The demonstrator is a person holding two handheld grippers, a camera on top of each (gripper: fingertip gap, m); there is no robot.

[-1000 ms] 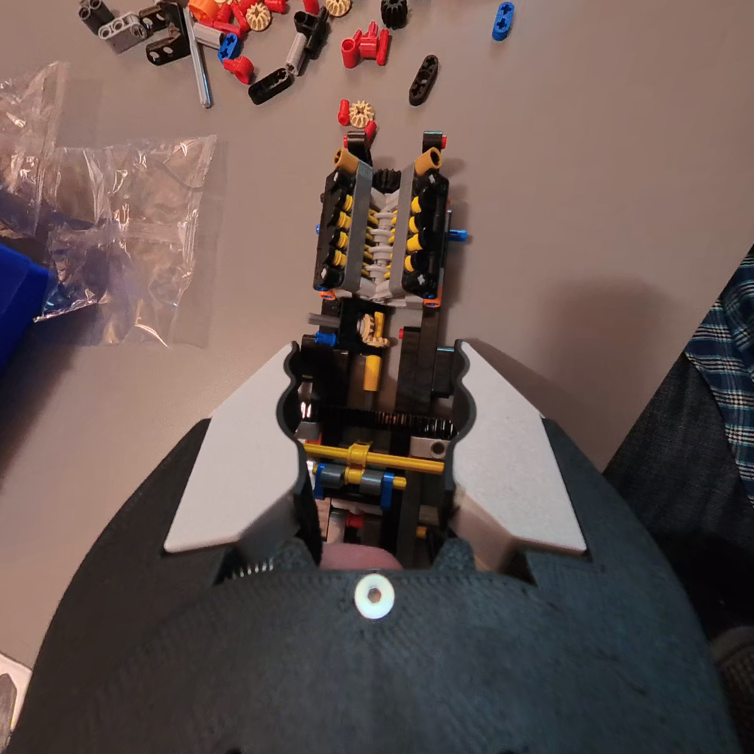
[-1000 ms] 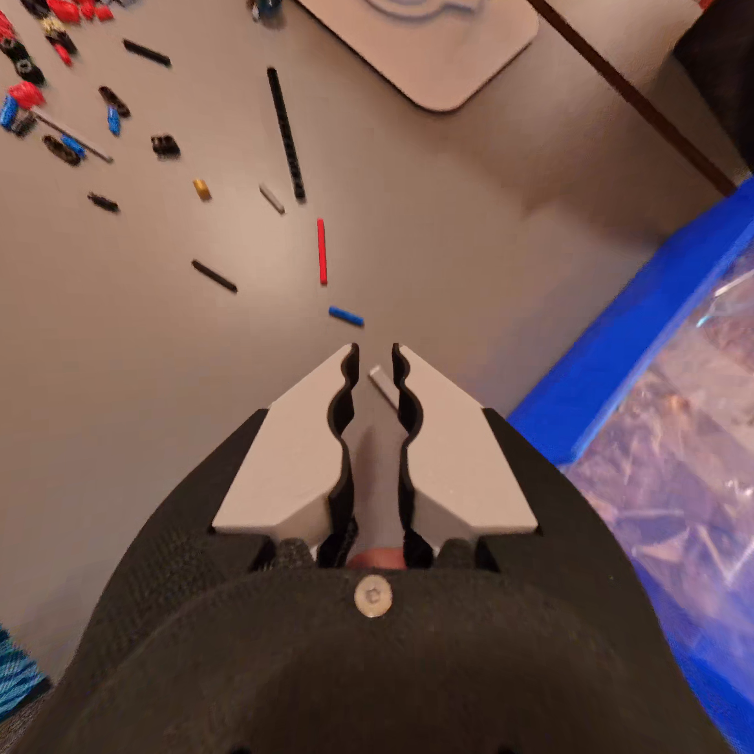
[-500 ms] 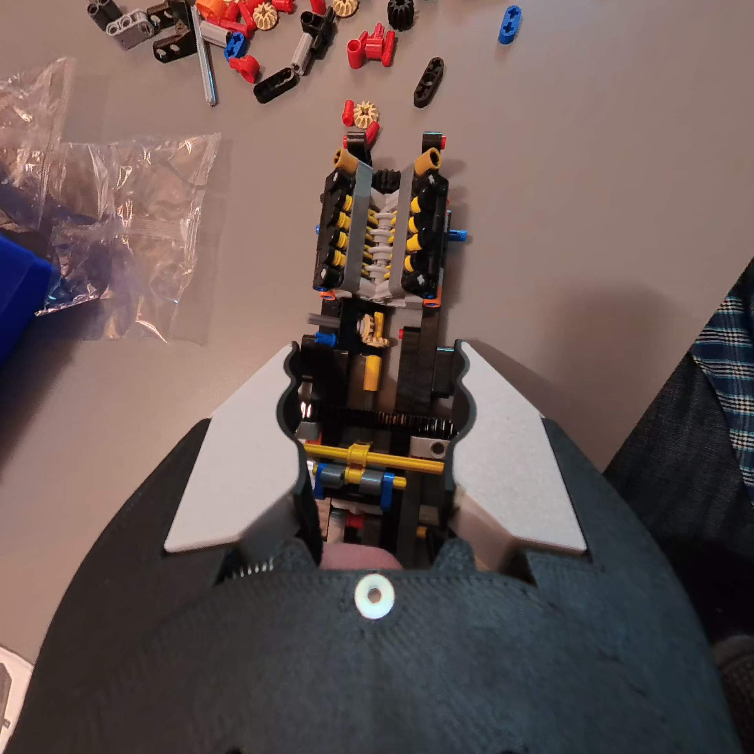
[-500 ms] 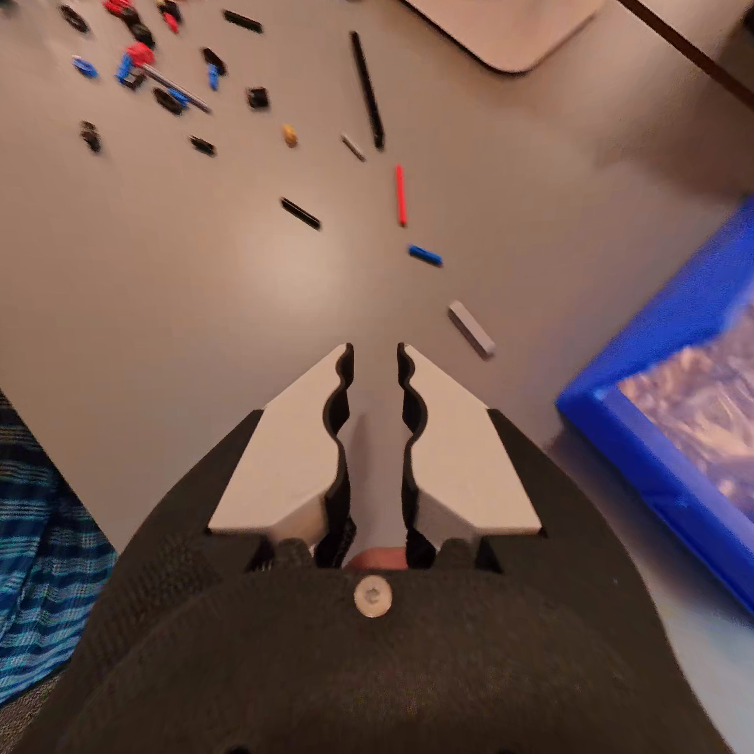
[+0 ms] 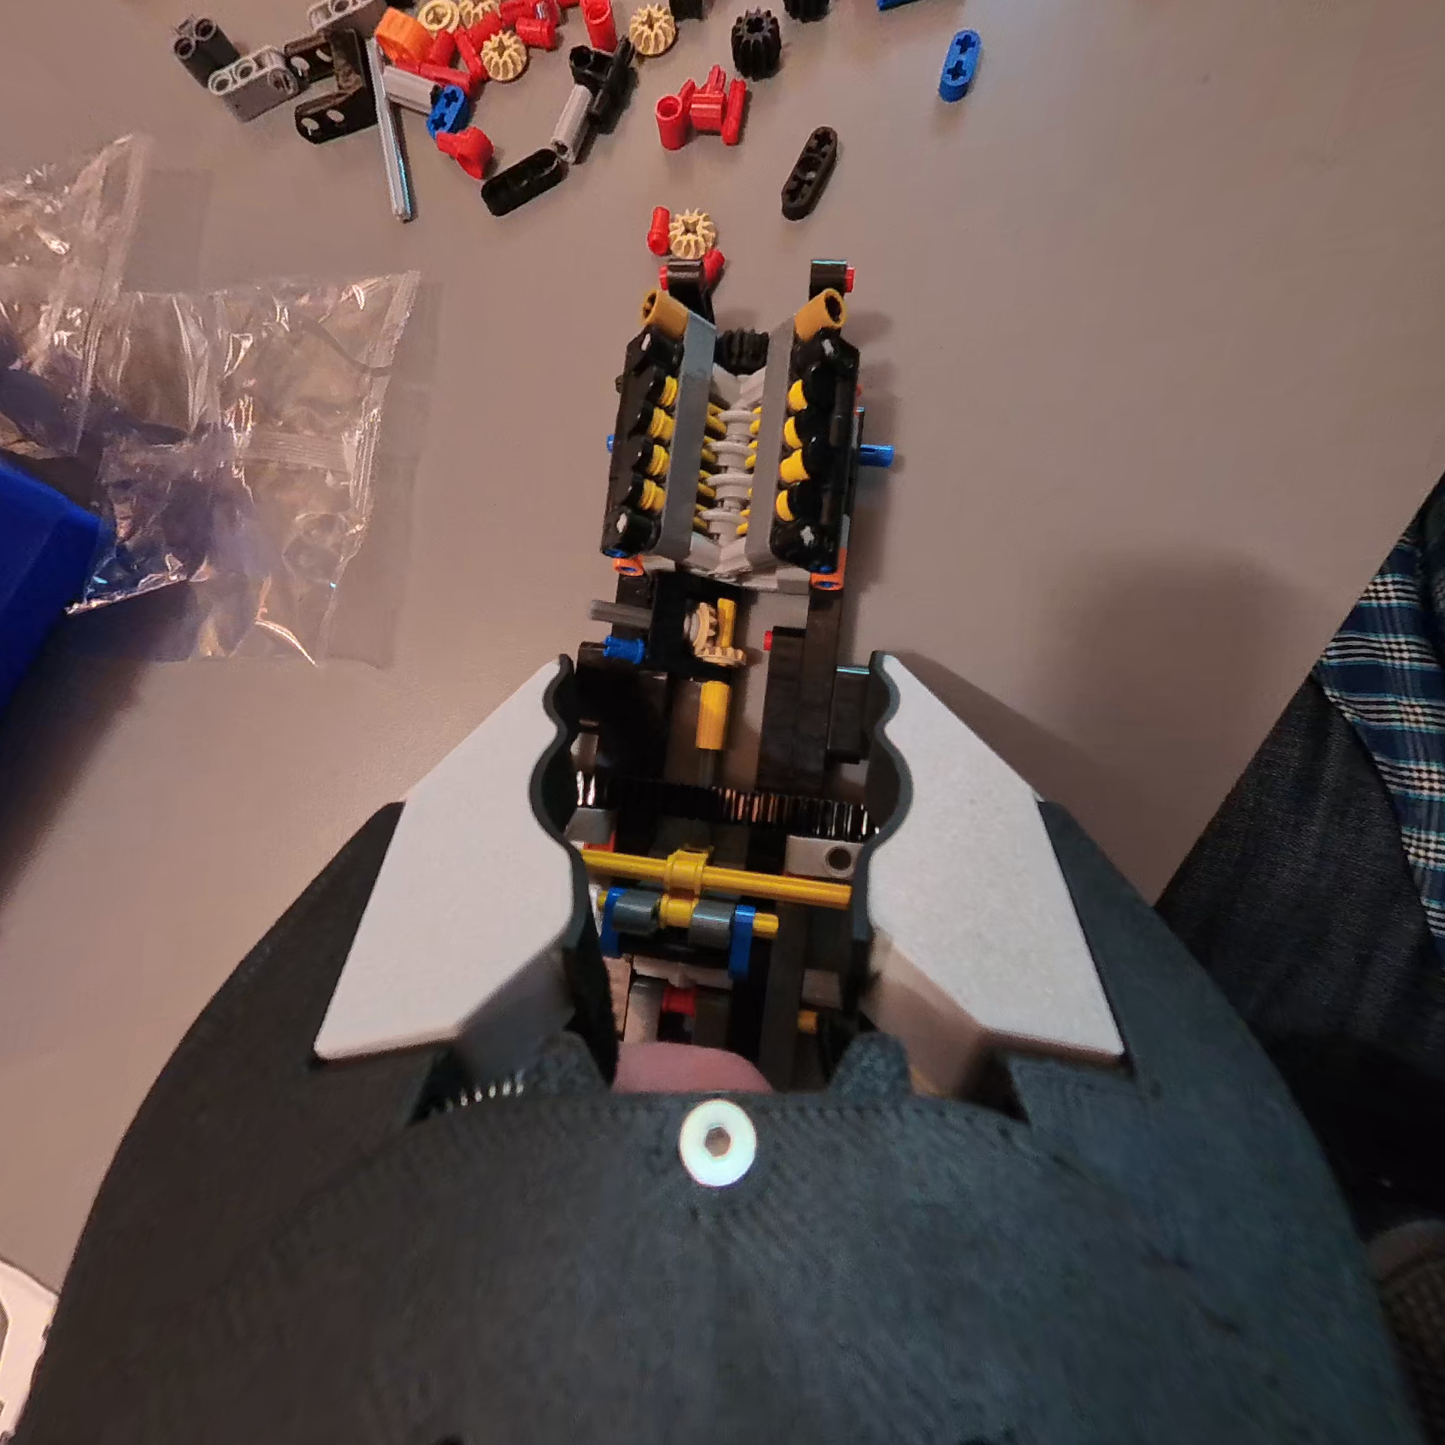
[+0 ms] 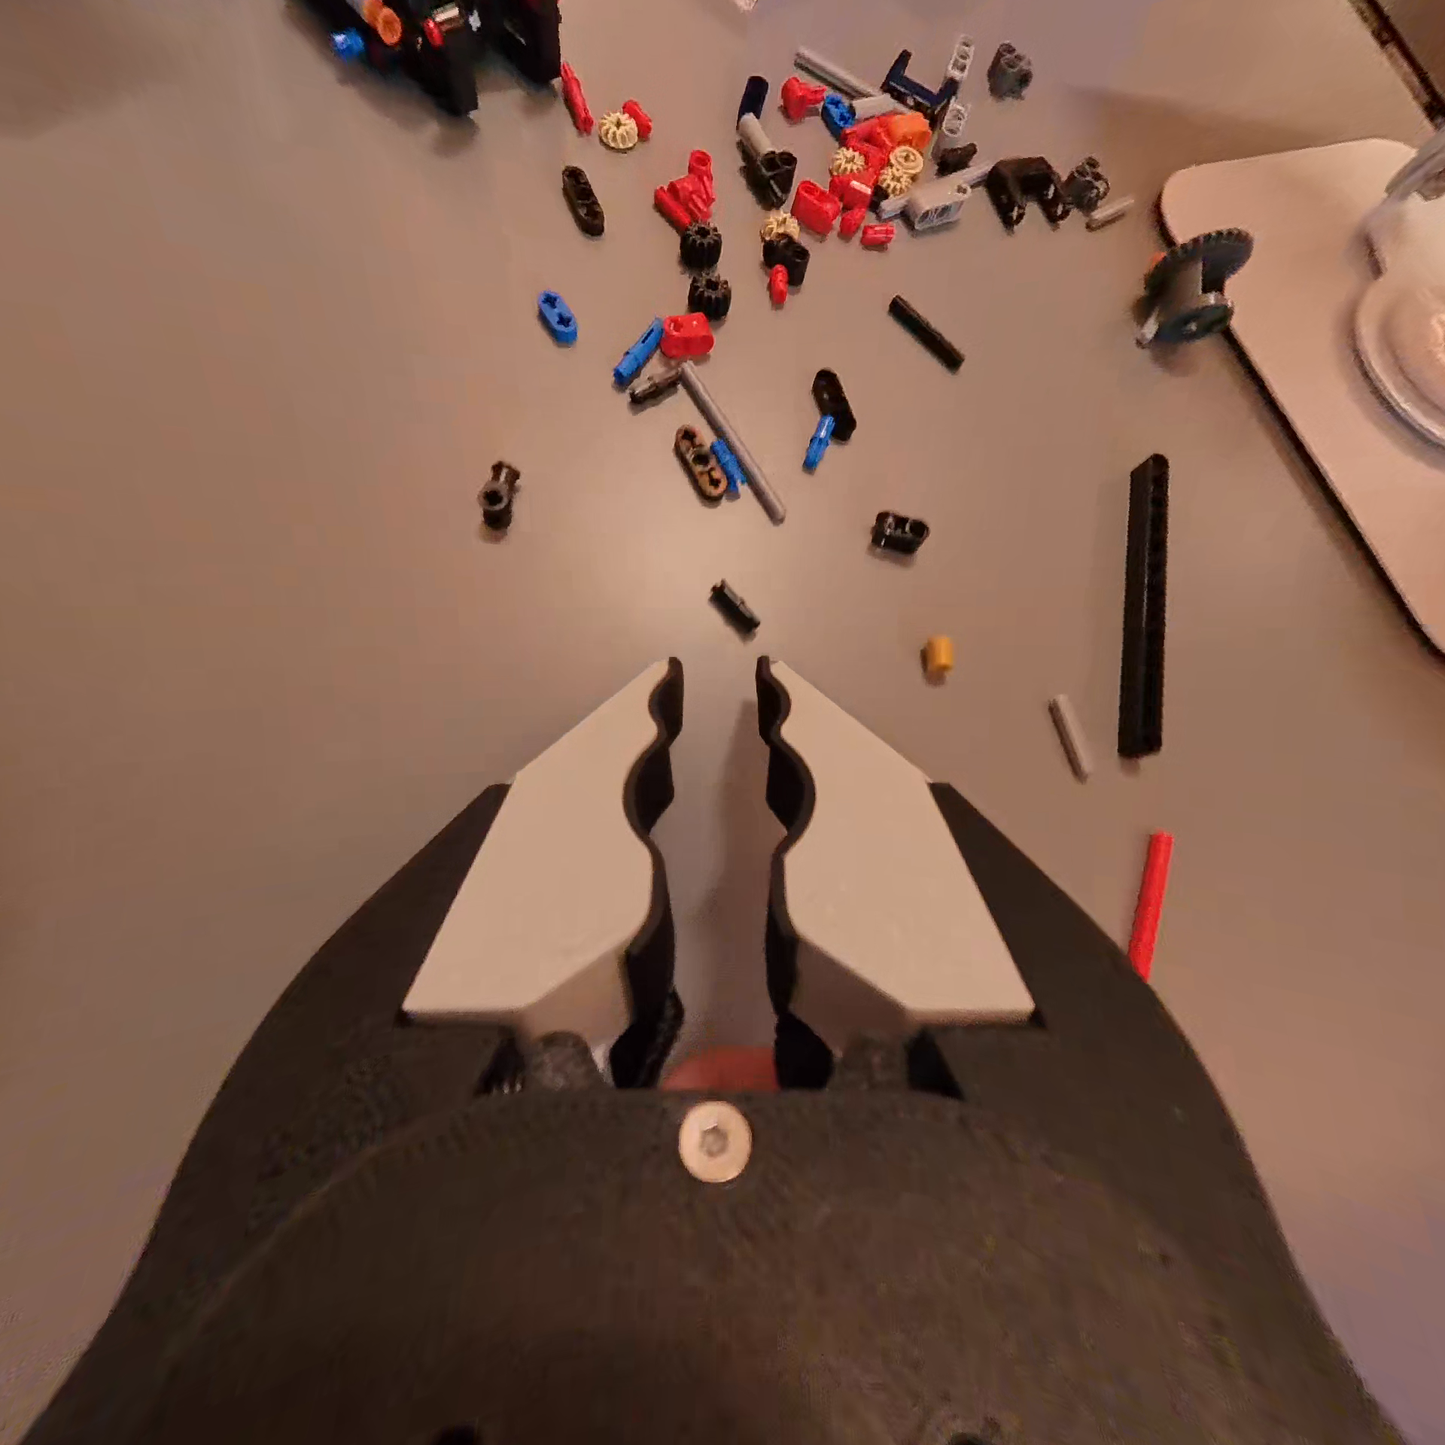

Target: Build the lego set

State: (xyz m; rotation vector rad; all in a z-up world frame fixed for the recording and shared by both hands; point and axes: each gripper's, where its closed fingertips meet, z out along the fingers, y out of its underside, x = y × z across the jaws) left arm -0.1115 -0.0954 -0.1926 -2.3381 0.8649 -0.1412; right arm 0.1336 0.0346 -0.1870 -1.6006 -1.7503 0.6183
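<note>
The left gripper [image 5: 723, 688] is clamping the near end of the black, grey and yellow brick-built engine chassis [image 5: 731, 469], which is lying on the beige table [image 5: 1095, 352]. The right gripper [image 6: 719, 672] is hovering narrowly open and empty, pointing at a small black plastic pin [image 6: 733, 607] among scattered loose pieces.

My left gripper [image 5: 719, 708] sits around the near end of the lego assembly [image 5: 731, 485], which stretches away from me on the table [image 5: 1095, 313]. Beyond its far end lies the scatter of loose pieces [image 5: 547, 94]; a plastic bag [image 5: 227, 461] lies to its left. My right gripper [image 6: 719, 676] hangs over bare table, a short pin [image 6: 733, 607] just ahead, a long beam [image 6: 1143, 606] to the right, and a tray [image 6: 1290, 328], I think, beyond that.
</note>
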